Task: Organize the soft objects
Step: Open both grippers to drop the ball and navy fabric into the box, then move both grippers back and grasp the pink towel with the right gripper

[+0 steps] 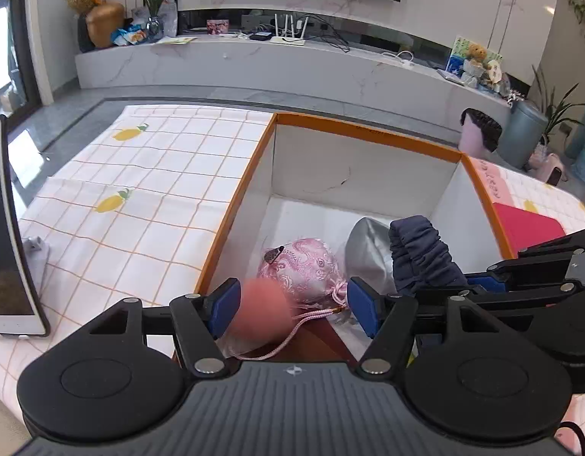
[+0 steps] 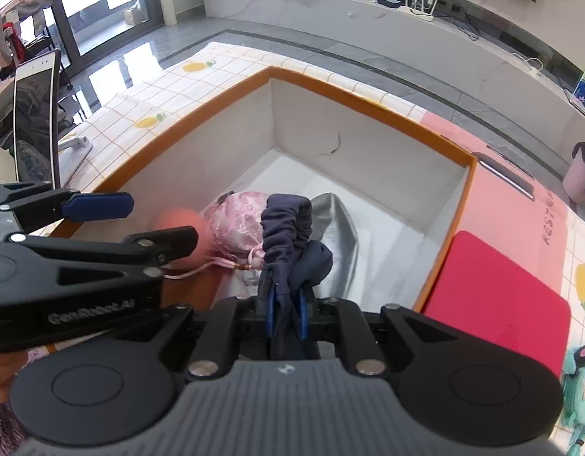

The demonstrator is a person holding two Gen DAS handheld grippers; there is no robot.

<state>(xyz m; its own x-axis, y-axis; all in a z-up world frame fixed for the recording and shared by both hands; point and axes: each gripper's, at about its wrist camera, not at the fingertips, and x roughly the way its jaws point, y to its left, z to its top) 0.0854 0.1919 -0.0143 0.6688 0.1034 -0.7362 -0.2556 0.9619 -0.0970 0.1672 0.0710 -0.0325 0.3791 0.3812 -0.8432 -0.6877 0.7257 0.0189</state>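
Observation:
A white box with an orange rim (image 1: 235, 205) stands on the checked cloth. Inside lie a pink patterned drawstring pouch (image 1: 307, 266), a silver cloth (image 1: 368, 243) and a navy gathered cloth (image 1: 421, 250). My left gripper (image 1: 294, 304) is open over the box's near corner. A blurred salmon-pink ball (image 1: 260, 309) sits between its fingers, close to the left pad, and neither pad presses on it. In the right wrist view my right gripper (image 2: 286, 304) is shut on the navy cloth (image 2: 288, 220), which bunches up over the pouch (image 2: 239, 220). The ball (image 2: 178, 224) shows beside the left gripper (image 2: 151, 220).
A tablet on a stand (image 1: 3, 228) rises at the table's left edge, with a grey cloth item (image 1: 35, 245) beside it. A red pad (image 2: 493, 296) lies right of the box and a teal figure (image 2: 581, 380) beyond it. Lemon-print cloth (image 1: 140, 190) covers the table.

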